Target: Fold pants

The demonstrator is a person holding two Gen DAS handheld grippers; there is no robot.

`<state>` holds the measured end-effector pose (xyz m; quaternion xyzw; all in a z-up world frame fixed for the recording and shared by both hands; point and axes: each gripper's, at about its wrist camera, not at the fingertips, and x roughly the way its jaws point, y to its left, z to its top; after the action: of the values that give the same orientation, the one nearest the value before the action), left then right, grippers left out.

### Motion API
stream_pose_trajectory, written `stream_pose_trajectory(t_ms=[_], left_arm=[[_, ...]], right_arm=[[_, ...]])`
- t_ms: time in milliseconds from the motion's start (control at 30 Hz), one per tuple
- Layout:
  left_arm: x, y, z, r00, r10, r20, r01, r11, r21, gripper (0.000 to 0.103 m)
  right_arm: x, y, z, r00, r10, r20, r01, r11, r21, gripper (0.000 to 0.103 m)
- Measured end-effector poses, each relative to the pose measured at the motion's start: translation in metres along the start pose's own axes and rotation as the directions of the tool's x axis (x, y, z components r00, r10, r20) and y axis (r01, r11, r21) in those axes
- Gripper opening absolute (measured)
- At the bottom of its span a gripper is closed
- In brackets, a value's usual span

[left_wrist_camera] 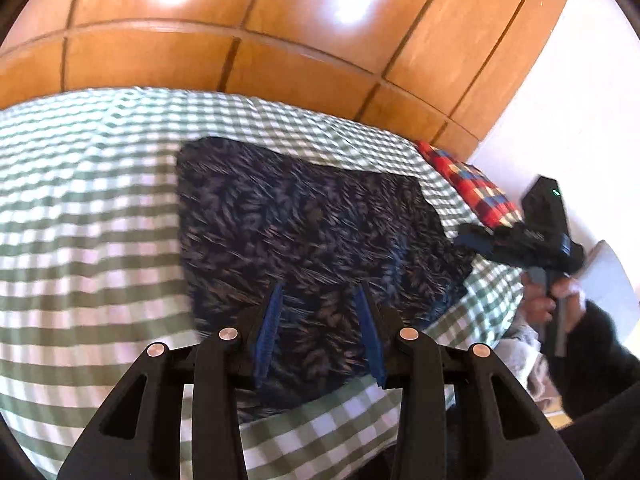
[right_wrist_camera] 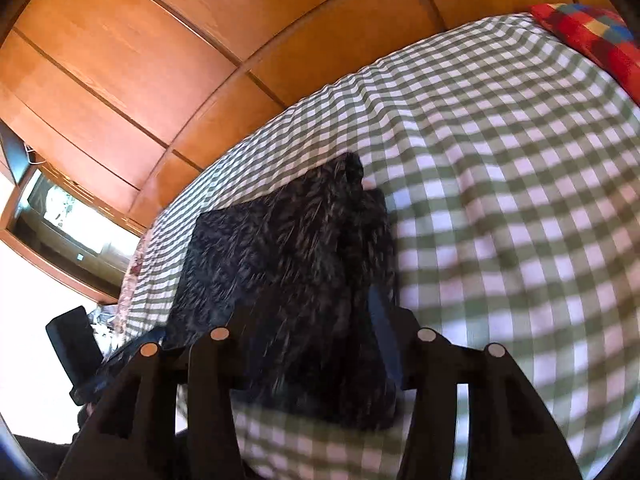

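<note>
Already the pants (left_wrist_camera: 304, 232) look folded into a flat, thick block on the checked bed sheet (left_wrist_camera: 88, 216), in the middle of the left wrist view. Maybe one more fold is left. The cloth is dark, soft and speckled. The left claw (left_wrist_camera: 320, 332) hangs spread over it, pinching nothing. At the right edge, the right claw (left_wrist_camera: 472, 240) is blurry; in its own view, cloth sits between its spread jaws.
</note>
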<state>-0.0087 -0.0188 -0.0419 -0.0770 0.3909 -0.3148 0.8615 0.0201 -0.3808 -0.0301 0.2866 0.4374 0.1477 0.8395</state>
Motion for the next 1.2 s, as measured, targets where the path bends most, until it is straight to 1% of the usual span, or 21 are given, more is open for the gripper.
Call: stream_pose_trajectory(t_ms=[100,233,267,300,333,367,467,500,600,700,733,800,867,933,967,1000,1067,1133,1200], left_arm=[[-0.006,0.002,0.0,0.999,0.041,0.021,-0.042,0.999,0.019,0.036],[-0.004,0.0,-0.006,0.997,0.08,0.014,-0.081,0.995,0.055,0.037],[-0.003,-0.002,-0.009,0.997,0.082,0.006,-0.082,0.995,0.064,0.037],[0.0,-0.004,-0.012,0.997,0.082,0.001,-0.082,0.994,0.07,0.037],[0.001,-0.006,-0.014,0.996,0.085,-0.002,-0.084,0.993,0.08,0.037],[0.002,-0.009,-0.016,0.996,0.092,-0.004,-0.091,0.991,0.095,0.037],[0.001,-0.017,-0.022,0.995,0.097,-0.018,-0.094,0.987,0.13,0.037],[0.001,-0.018,-0.024,0.995,0.098,-0.023,-0.094,0.986,0.137,0.037],[0.009,-0.024,-0.032,0.991,0.119,-0.055,-0.108,0.98,0.164,0.037],[0.016,-0.025,-0.039,0.99,0.125,-0.066,-0.113,0.98,0.163,0.038],[0.016,-0.025,-0.04,0.99,0.128,-0.063,-0.117,0.98,0.161,0.038],[0.013,-0.024,-0.035,0.99,0.125,-0.063,-0.114,0.982,0.151,0.038],[0.006,-0.025,-0.029,0.991,0.123,-0.048,-0.115,0.983,0.143,0.038],[-0.002,-0.025,-0.021,0.989,0.148,-0.008,-0.146,0.98,0.139,0.043],[-0.006,-0.024,-0.017,0.988,0.153,0.008,-0.153,0.979,0.131,0.046],[-0.009,-0.022,-0.012,0.988,0.152,0.019,-0.153,0.981,0.118,0.046],[-0.009,-0.018,-0.006,0.986,0.165,0.029,-0.167,0.98,0.107,0.046],[-0.003,-0.014,0.0,0.978,0.206,0.028,-0.208,0.972,0.106,0.046],[0.003,-0.011,0.005,0.972,0.234,0.02,-0.235,0.968,0.087,0.046]], right_arm=[[-0.007,0.005,-0.015,1.0,-0.003,-0.02,0.003,1.0,0.006,0.047],[0.002,0.01,-0.03,0.998,-0.011,-0.059,0.011,1.0,0.006,0.045],[0.008,0.012,-0.033,0.997,-0.019,-0.069,0.019,1.0,0.005,0.038],[0.012,0.012,-0.035,0.997,-0.027,-0.073,0.027,1.0,-0.002,0.022],[0.016,0.013,-0.036,0.996,-0.04,-0.077,0.039,0.999,-0.011,0.017],[0.02,0.019,-0.038,0.995,-0.055,-0.08,0.053,0.998,-0.032,0.014],[0.016,0.033,-0.038,0.992,-0.11,-0.056,0.103,0.988,-0.111,0.012],[0.011,0.036,-0.037,0.993,-0.11,-0.043,0.104,0.987,-0.121,0.011],[-0.002,0.04,-0.038,0.993,-0.12,-0.016,0.117,0.983,-0.144,0.011],[0.011,0.023,-0.049,0.982,-0.181,-0.06,0.172,0.975,-0.139,0.011],[0.02,0.01,-0.053,0.982,-0.175,-0.075,0.166,0.98,-0.109,0.011],[0.023,0.003,-0.054,0.988,-0.139,-0.063,0.135,0.989,-0.063,0.012],[0.021,0.007,-0.053,0.987,-0.15,-0.064,0.144,0.985,-0.093,0.012],[0.018,0.009,-0.05,0.986,-0.149,-0.072,0.142,0.985,-0.101,0.016],[0.013,0.011,-0.047,0.987,-0.146,-0.064,0.14,0.986,-0.096,0.022],[0.008,0.013,-0.043,0.988,-0.148,-0.046,0.143,0.985,-0.096,0.029],[-0.006,0.02,-0.035,0.984,-0.18,0.006,0.179,0.977,-0.118,0.031],[-0.016,0.028,-0.027,0.982,-0.182,0.054,0.188,0.975,-0.12,0.031],[-0.018,0.041,-0.015,0.977,-0.186,0.108,0.198,0.972,-0.125,0.038]])
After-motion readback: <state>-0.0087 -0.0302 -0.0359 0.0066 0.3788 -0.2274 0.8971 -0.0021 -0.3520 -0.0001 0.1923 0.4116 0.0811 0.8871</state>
